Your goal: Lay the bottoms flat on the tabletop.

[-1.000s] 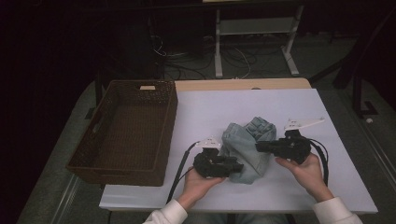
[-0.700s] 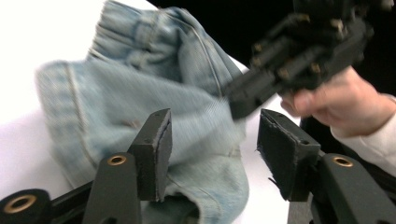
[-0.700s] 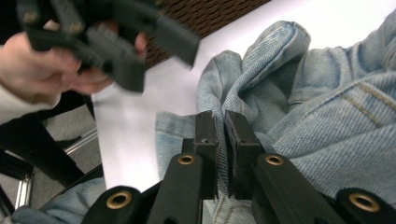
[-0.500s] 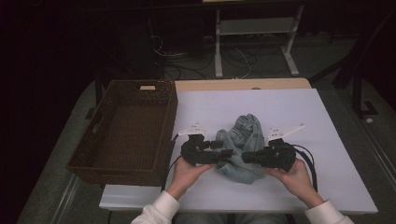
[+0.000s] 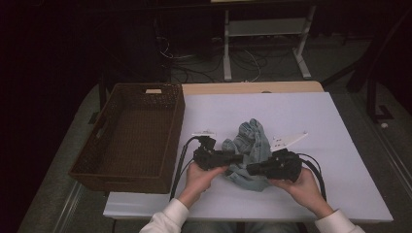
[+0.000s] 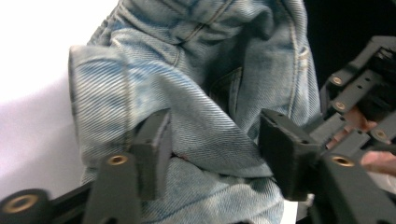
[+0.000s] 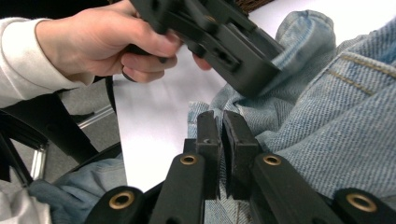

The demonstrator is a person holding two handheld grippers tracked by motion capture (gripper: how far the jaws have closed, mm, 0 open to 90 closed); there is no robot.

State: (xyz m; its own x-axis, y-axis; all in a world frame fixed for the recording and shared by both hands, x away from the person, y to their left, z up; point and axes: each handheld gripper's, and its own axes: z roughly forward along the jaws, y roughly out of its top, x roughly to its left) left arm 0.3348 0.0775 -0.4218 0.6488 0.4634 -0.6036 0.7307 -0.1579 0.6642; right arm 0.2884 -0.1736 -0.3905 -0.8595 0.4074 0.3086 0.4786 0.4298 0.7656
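High view: jeans [image 5: 248, 153] bunched on the white table [image 5: 301, 116], near my edge, right of the wicker basket [image 5: 128, 136]. My left gripper [image 5: 232, 158] and right gripper [image 5: 253, 169] both nose into the denim from either side

Left gripper view: jaws just closed in a bit, partly apart, a denim fold bulging between them, pads not pressing it

Right gripper view: jaws nearly together, clamped on a thin edge of the jeans; my left hand [image 7: 100, 39] beyond
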